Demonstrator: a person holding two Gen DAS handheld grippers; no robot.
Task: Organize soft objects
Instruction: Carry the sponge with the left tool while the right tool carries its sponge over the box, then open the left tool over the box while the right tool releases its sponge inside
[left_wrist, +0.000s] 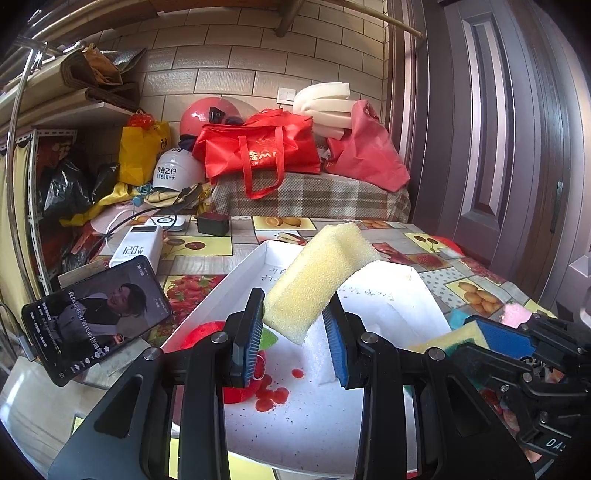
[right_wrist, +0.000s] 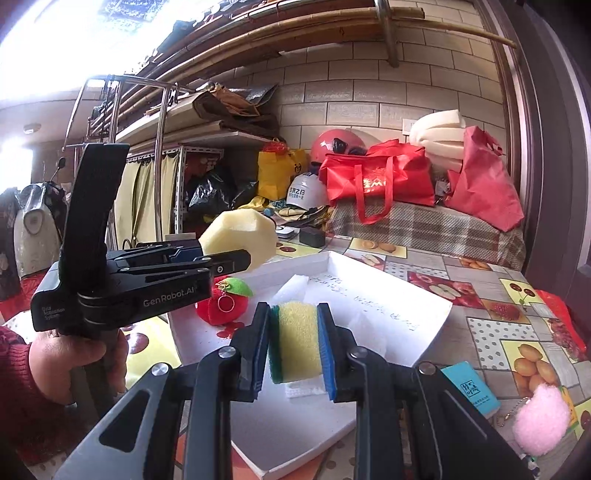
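My left gripper (left_wrist: 293, 326) is shut on a pale yellow foam block (left_wrist: 317, 277), which sticks up and forward over the white tray (left_wrist: 406, 306). From the right wrist view the same left gripper (right_wrist: 236, 254) is seen from the side at the left, above the tray's (right_wrist: 424, 317) left rim, a hand (right_wrist: 74, 354) on its handle. My right gripper (right_wrist: 293, 339) is shut on a yellow-and-green scouring sponge (right_wrist: 295, 339) over the tray's near part. In the left wrist view the right gripper (left_wrist: 506, 332) with its sponge (left_wrist: 450, 338) comes in from the right. A red apple plush (right_wrist: 225, 302) lies in the tray.
A pink fluffy ball (right_wrist: 539, 417) and a teal card box (right_wrist: 469, 391) lie on the fruit-print tablecloth (right_wrist: 498, 321) right of the tray. A phone (left_wrist: 96, 314) on a stand and a white power bank (left_wrist: 136, 251) are at the left. Bags and helmets pile up behind.
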